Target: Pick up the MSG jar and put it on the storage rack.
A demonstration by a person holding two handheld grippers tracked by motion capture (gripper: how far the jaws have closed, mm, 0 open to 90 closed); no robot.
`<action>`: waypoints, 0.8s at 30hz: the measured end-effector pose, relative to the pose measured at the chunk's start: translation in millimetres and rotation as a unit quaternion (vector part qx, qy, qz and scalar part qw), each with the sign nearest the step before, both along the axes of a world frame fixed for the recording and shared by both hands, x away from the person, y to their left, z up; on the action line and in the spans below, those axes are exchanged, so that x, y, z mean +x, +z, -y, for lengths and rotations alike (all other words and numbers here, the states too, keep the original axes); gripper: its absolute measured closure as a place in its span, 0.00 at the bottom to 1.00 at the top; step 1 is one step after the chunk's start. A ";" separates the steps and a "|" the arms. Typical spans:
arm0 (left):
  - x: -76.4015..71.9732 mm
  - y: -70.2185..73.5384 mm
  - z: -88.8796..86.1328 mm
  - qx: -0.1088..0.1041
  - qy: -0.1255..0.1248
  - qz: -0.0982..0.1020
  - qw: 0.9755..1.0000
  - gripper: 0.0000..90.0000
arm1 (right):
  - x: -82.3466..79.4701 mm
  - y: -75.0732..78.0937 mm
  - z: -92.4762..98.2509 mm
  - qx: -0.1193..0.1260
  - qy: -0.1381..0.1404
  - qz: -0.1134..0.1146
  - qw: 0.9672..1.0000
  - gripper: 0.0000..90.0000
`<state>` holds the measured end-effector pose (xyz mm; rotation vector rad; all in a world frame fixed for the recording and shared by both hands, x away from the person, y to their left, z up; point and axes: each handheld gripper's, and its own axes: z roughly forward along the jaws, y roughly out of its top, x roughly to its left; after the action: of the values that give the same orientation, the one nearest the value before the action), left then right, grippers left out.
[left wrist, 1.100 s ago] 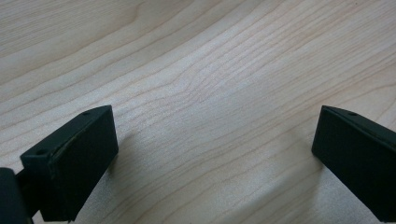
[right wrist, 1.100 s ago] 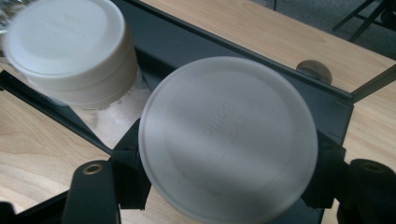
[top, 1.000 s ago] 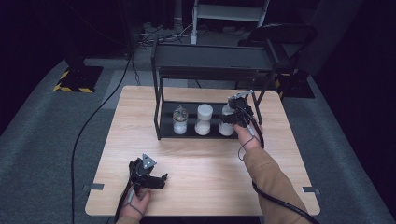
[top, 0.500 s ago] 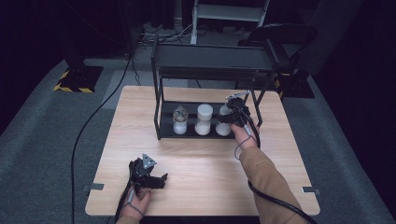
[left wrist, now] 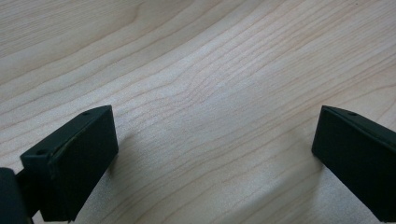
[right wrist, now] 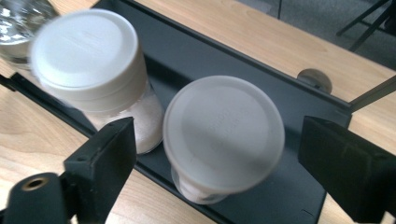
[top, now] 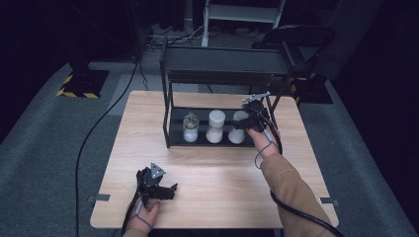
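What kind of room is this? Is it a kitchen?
Probably not a kitchen: more likely a lab or recording studio. A lone wooden table stands on grey carpet in the dark, cables trail across the floor, and hazard-striped tape marks a stand's base.

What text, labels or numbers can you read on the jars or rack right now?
None can be read.
Right-hand jar: faint embossed marks on its white lid, too blurred to read.
Middle jar: plain white lid, no label visible.
Left jar and black rack: no lettering visible.
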<state>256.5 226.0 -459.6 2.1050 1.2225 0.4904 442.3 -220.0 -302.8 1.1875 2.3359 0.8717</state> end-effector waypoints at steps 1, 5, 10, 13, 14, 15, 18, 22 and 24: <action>0.0 0.0 0.0 0.000 0.000 0.000 1.000 0.00 | -2.8 1.7 1.5 0.002 0.000 0.002 1.000 0.10; 0.2 0.2 0.2 0.000 0.000 -0.001 1.000 0.00 | -16.3 4.9 8.4 0.014 0.002 0.017 1.000 0.07; 0.2 0.2 0.6 0.000 0.001 -0.001 1.000 0.00 | -34.1 7.4 19.3 0.032 0.005 0.030 0.999 0.05; 0.0 -0.1 0.9 -0.002 0.003 -0.001 1.000 0.00 | -44.8 7.5 24.9 0.035 0.011 0.038 0.999 0.05; 0.0 0.0 1.0 -0.001 0.003 -0.001 1.000 0.00 | -48.1 7.5 26.1 0.033 0.013 0.041 0.999 0.05; -0.1 -0.2 1.0 -0.002 0.004 -0.001 1.000 0.00 | -51.0 7.4 27.8 0.035 0.014 0.042 0.998 0.05; 0.0 -0.3 1.2 -0.003 0.005 -0.001 1.000 0.00 | -59.3 7.5 33.0 0.039 0.018 0.045 0.998 0.04; 0.0 -0.3 1.2 -0.003 0.005 -0.001 1.000 0.00 | -69.8 7.0 38.6 0.039 0.025 0.050 0.998 0.04; 0.1 -0.4 0.9 -0.001 0.003 0.000 1.000 0.00 | -74.1 7.3 40.7 0.038 0.026 0.050 0.998 0.03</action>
<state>256.5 225.1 -460.1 2.0998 1.2282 0.4921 368.3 -260.7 -295.5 1.0912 2.2814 1.0208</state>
